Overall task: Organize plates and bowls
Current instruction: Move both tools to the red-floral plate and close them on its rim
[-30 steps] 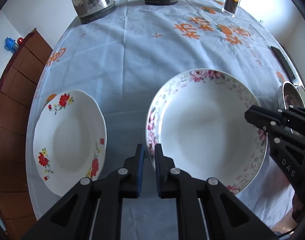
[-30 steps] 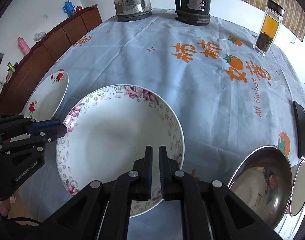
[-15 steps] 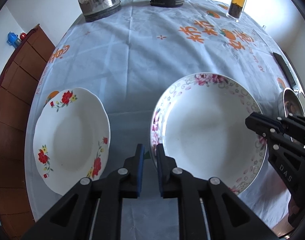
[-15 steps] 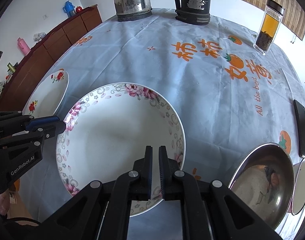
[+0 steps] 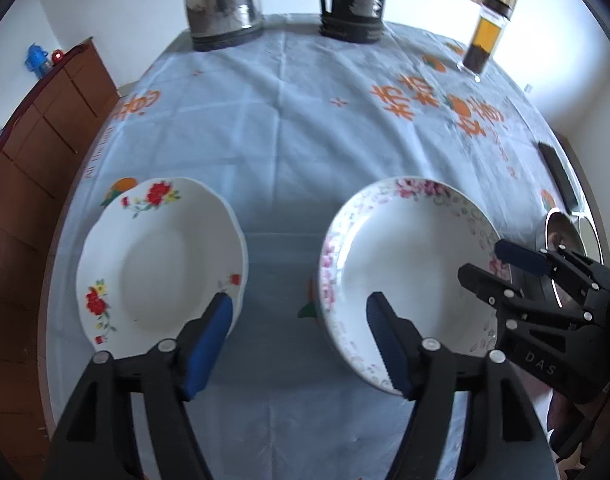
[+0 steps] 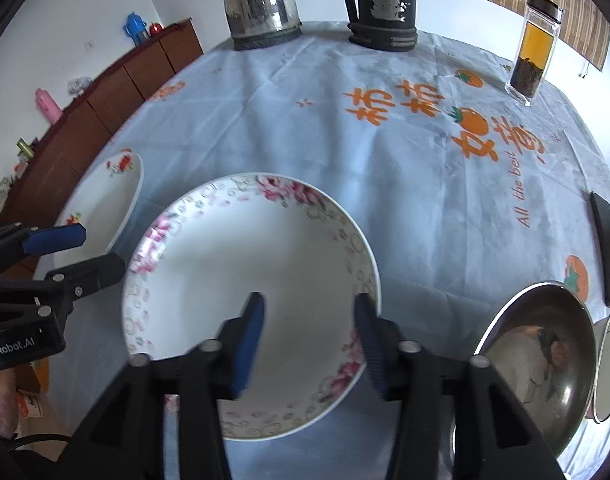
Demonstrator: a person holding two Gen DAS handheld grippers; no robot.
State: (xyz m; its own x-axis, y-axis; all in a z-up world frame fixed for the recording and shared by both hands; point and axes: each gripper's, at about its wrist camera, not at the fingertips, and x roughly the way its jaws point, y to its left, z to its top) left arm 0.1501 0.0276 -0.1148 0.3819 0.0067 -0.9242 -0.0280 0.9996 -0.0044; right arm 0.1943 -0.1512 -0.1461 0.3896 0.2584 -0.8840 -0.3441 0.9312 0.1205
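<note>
A white plate with pink flowers [image 5: 409, 272] [image 6: 241, 264] lies on the blue tablecloth [image 5: 297, 128]. My left gripper [image 5: 299, 308] [image 6: 101, 250] hovers over the plate's left rim; its jaws are opening, the rim lies between them, and the pads are clear of it. Over the near right rim, my right gripper [image 6: 309, 304] [image 5: 485, 262] is also opening and presses on nothing. To the left lies a second white plate with red flowers [image 5: 161, 256] [image 6: 105, 196]. A steel bowl [image 6: 545, 344] sits at the right, with a white bowl [image 6: 609, 364] beside it.
At the far edge stand a steel kettle [image 6: 261, 0], a black thermos [image 6: 381, 0] and a glass tea bottle [image 6: 537, 48]. A flat black device [image 6: 605, 256] lies by the right edge. A brown sideboard [image 5: 37, 152] runs along the left. A hand [image 6: 3, 404] shows low left.
Both grippers, shut on the pink-flowered plate's rim before, have opened and let it go. The left gripper has lifted back, and more of the table shows in its view.
</note>
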